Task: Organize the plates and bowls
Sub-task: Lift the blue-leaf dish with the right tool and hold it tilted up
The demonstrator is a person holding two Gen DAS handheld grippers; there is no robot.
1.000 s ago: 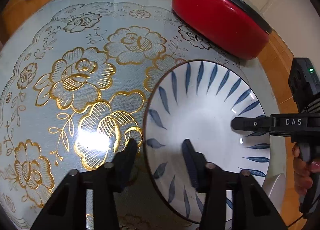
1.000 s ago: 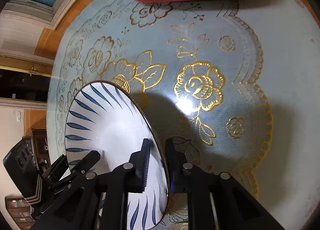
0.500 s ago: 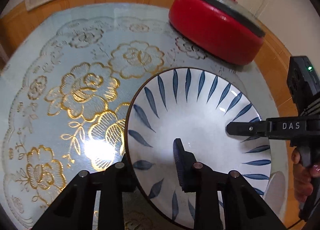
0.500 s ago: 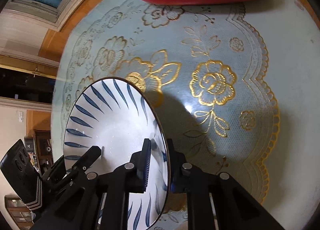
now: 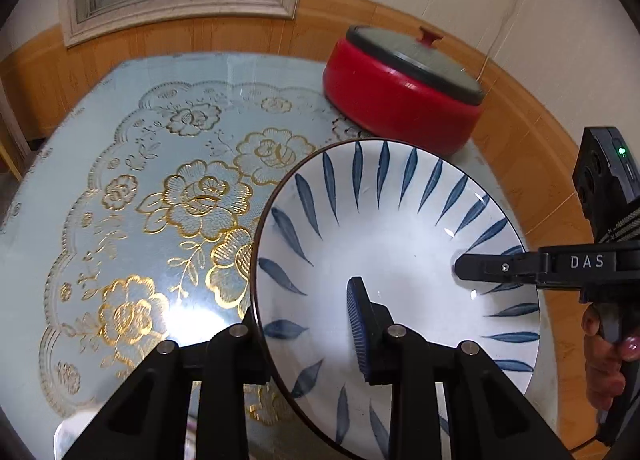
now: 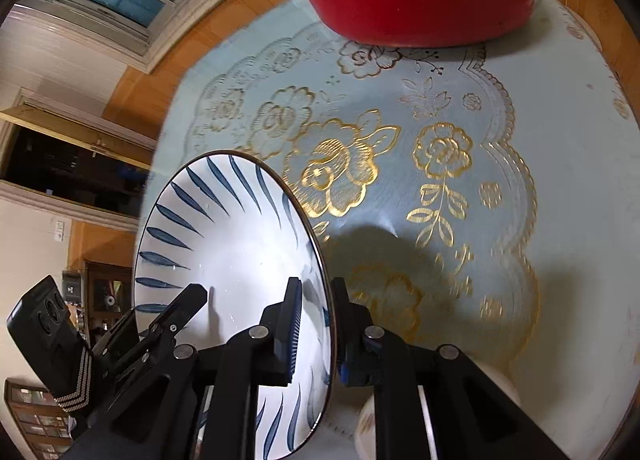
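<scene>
A wide white bowl (image 5: 396, 260) with blue leaf strokes hung in the air above the worktop (image 5: 120, 187), gripped on two opposite edges of its rim. The left tongs (image 5: 304, 324) had just been closing and were clamped over the near rim, one ribbed pad inside the bowl and the other finger beneath it on the outside. The right tongs (image 6: 314, 320) were clenched tight on the opposite rim, a blue-ribbed pad pressed against the inner wall and its partner against the outer wall. From the left camera the right tongs reached in from the side with a hand (image 5: 608, 364) wrapped round the handle. The worktop was covered with a pale blue cloth patterned in gold roses, and the bowl's shadow fell on it. A red pot (image 5: 404, 99) with a dark lid stood at the far edge, well apart from the bowl. Something white (image 6: 372, 420) lay on the worktop just under the right tongs, too hidden to tell what it was.
</scene>
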